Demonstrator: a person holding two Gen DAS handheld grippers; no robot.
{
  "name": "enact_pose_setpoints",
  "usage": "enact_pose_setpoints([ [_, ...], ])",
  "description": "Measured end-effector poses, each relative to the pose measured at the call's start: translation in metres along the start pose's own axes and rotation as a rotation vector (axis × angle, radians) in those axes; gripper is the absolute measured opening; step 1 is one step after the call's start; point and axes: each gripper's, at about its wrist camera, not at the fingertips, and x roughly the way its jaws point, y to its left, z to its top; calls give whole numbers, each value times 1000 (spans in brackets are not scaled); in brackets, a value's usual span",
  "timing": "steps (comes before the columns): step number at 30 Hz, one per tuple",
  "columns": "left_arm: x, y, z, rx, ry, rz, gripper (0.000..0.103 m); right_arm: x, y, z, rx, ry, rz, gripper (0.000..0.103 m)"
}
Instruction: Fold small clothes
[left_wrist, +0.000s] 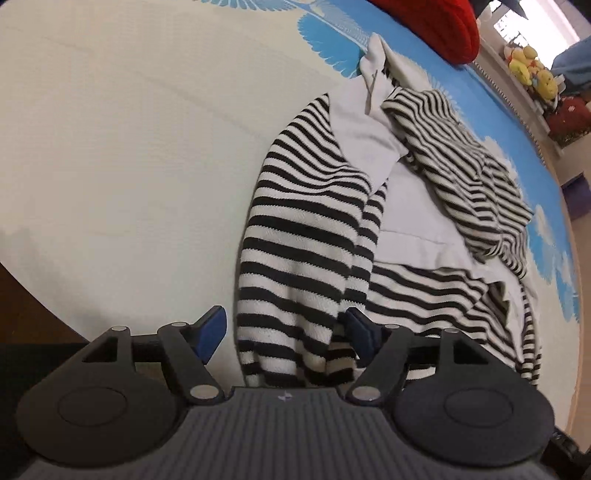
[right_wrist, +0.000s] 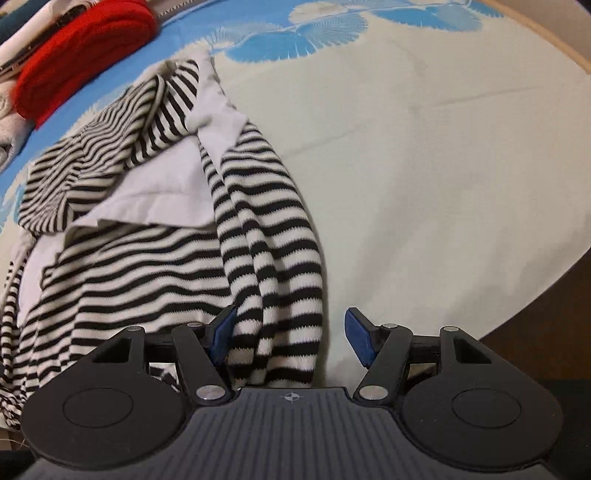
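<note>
Left hand-held gripper (left_wrist: 286, 334) jaws wide around striped sweater (left_wrist: 303, 236) sleeve, right hand-held gripper (right_wrist: 291, 334) likewise wide, nothing clamped

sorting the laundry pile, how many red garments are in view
1: a red garment lies at the far edge of the bed sheet, beyond the striped sweater. Others may be hidden.
</note>
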Motion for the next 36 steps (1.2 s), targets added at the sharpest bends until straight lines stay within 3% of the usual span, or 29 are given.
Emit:
enact_pose_setpoints([
  [4, -9, -1, -2, -19, -21, -70, 75, -4, -2, 0, 12, -5, 9, 65],
  [8, 2, -8, -10, 54, 47, -3, 75, -4, -3, -3, 8, 12, 5, 65],
  [14, 1, -19, -22, 171, 24, 52, 72, -5, -1, -7, -20, 27, 1, 65],
  [16, 0, -17, -23, 178, 16, 57, 64, -6, 0, -8, -30, 23, 8, 58],
  [19, -1, -15, -25, 186, 15, 35, 24, -10, 1, -9, -43, 14, 45, 36],
  [20, -3, -13, -24, 187, 10, 21, 12, -12, 2, -10, -47, 5, 62, 22],
  [21, -6, -12, -24, 189, -2, 7, 10, -16, 3, -10, -49, -14, 68, 12],
  [26, -22, -11, -24, 186, -45, -45, 10, -39, -2, -7, -21, -126, 92, 7],
  [29, -15, -6, -24, 153, -6, -31, 23, -31, -7, -8, 8, -87, 55, 9],
  [32, -7, -4, -25, 139, 29, -2, 33, -20, -9, -12, 15, -22, 50, 22],
  [33, -5, -4, -25, 144, 29, 6, 35, -19, -8, -13, 1, -20, 41, 29],
  [36, -3, -6, -25, 151, 31, 18, 38, -16, -4, -16, -21, -14, 27, 36],
])
